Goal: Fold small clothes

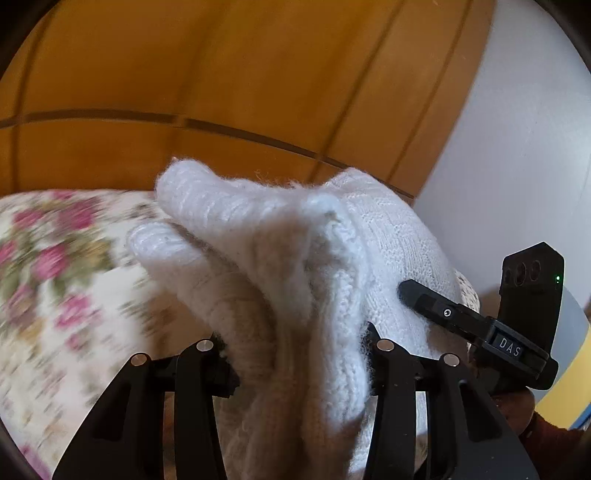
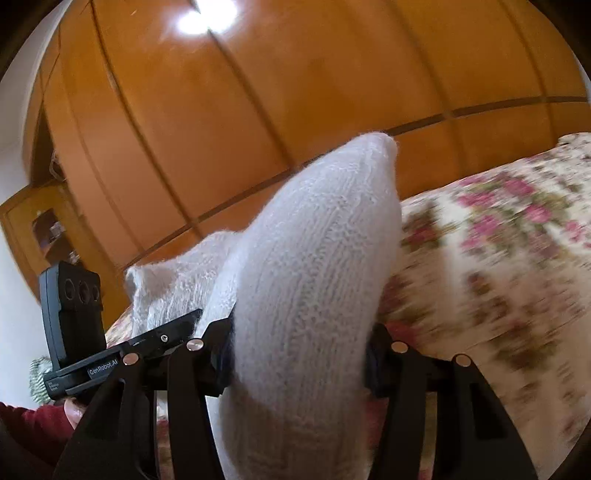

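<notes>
Behind me stands an orange wooden wardrobe (image 2: 258,110); below, a floral bedspread (image 1: 55,277). Both my left gripper (image 1: 299,354) and right gripper (image 2: 299,354) clamp the white knitted garment (image 2: 314,258) — it rises toward 12 o'clock.

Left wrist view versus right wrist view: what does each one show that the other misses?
Only the left wrist view shows the right hand-held gripper against the white knit garment and a grey wall. Only the right wrist view shows the left hand-held gripper, a ceiling light and a shelf. Both show the garment clamped, the floral bedspread and wooden wardrobe.
</notes>
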The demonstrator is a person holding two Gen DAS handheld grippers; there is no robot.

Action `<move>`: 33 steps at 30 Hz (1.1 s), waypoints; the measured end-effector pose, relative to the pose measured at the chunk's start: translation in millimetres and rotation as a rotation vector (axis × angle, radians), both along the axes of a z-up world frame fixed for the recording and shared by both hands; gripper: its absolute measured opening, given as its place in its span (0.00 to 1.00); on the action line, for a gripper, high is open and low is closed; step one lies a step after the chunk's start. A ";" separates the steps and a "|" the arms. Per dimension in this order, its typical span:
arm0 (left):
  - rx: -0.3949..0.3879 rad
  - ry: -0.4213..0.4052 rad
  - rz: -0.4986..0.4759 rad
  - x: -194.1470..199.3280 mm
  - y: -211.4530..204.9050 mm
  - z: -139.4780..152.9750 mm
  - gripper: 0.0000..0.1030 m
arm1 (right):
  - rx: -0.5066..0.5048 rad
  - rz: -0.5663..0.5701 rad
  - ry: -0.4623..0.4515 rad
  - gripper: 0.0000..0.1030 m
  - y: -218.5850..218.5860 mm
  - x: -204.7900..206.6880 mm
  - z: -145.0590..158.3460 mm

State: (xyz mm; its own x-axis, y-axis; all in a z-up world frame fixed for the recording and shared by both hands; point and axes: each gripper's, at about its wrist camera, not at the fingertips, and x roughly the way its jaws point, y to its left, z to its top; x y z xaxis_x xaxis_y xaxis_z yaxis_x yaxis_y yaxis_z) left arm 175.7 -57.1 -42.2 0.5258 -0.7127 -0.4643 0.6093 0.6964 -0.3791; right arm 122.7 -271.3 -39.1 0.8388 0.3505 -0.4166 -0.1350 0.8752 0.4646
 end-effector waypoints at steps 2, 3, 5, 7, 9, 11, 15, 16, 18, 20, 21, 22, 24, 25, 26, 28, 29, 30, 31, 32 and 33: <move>0.008 -0.012 -0.034 7.6 -26.5 -0.8 0.42 | -0.010 -0.050 -0.005 0.51 -26.3 -1.1 -0.4; 0.012 -0.018 -0.055 13.4 -44.6 -1.3 0.42 | -0.016 -0.071 -0.007 0.51 -38.8 -0.8 -0.1; 0.006 -0.020 -0.082 22.7 -69.0 -3.2 0.42 | -0.039 -0.120 -0.015 0.51 -62.3 -0.7 -2.2; -0.008 -0.012 -0.103 32.7 -98.8 -7.0 0.42 | -0.058 -0.160 -0.028 0.51 -80.8 -2.2 -5.1; -0.004 -0.008 -0.118 41.6 -122.0 -13.1 0.42 | -0.092 -0.200 -0.038 0.51 -99.1 -1.5 -8.9; 0.019 -0.010 -0.133 49.4 -144.1 -21.0 0.42 | -0.133 -0.240 -0.031 0.51 -117.8 2.2 -16.3; 0.093 0.031 -0.143 62.5 -177.6 -48.9 0.42 | -0.194 -0.313 0.059 0.55 -146.4 6.2 -39.1; 0.110 0.035 -0.122 64.1 -179.1 -57.5 0.42 | -0.191 -0.331 0.103 0.59 -152.5 6.7 -49.5; 0.086 0.060 -0.112 67.2 -173.0 -68.9 0.49 | -0.125 -0.383 0.176 0.66 -166.7 3.3 -70.0; 0.058 0.104 -0.102 74.4 -167.6 -74.0 0.59 | -0.019 -0.400 0.175 0.75 -179.9 -2.1 -76.5; 0.055 0.122 -0.090 79.0 -166.6 -76.5 0.66 | -0.011 -0.413 0.182 0.78 -180.1 -1.2 -77.7; 0.058 0.132 -0.080 78.2 -166.4 -77.7 0.69 | -0.013 -0.423 0.187 0.81 -179.0 -2.7 -76.2; 0.065 0.145 -0.055 78.3 -164.9 -80.3 0.80 | -0.013 -0.431 0.188 0.85 -177.7 -6.3 -74.2; 0.075 0.144 -0.040 75.0 -163.7 -79.3 0.83 | -0.011 -0.439 0.191 0.90 -177.9 -6.5 -74.3; 0.086 0.135 -0.019 70.1 -160.3 -78.7 0.86 | -0.003 -0.456 0.200 0.94 -179.0 -8.8 -75.4; 0.102 0.121 0.002 59.2 -154.4 -77.5 0.88 | 0.014 -0.488 0.214 0.98 -182.1 -12.5 -78.1; 0.116 0.114 0.009 50.5 -150.7 -76.5 0.88 | 0.009 -0.509 0.218 0.98 -181.0 -16.0 -78.9; 0.129 0.108 0.016 45.2 -148.2 -76.3 0.89 | -0.003 -0.517 0.222 0.98 -177.2 -20.9 -78.1; 0.143 0.098 0.023 38.6 -144.8 -75.9 0.89 | -0.013 -0.519 0.228 0.98 -173.6 -23.6 -77.6; 0.158 0.089 0.031 31.4 -140.5 -75.3 0.90 | -0.027 -0.521 0.242 0.98 -168.5 -28.0 -78.5; 0.162 0.088 0.035 27.2 -137.3 -75.2 0.90 | -0.035 -0.526 0.252 0.98 -164.8 -31.8 -78.9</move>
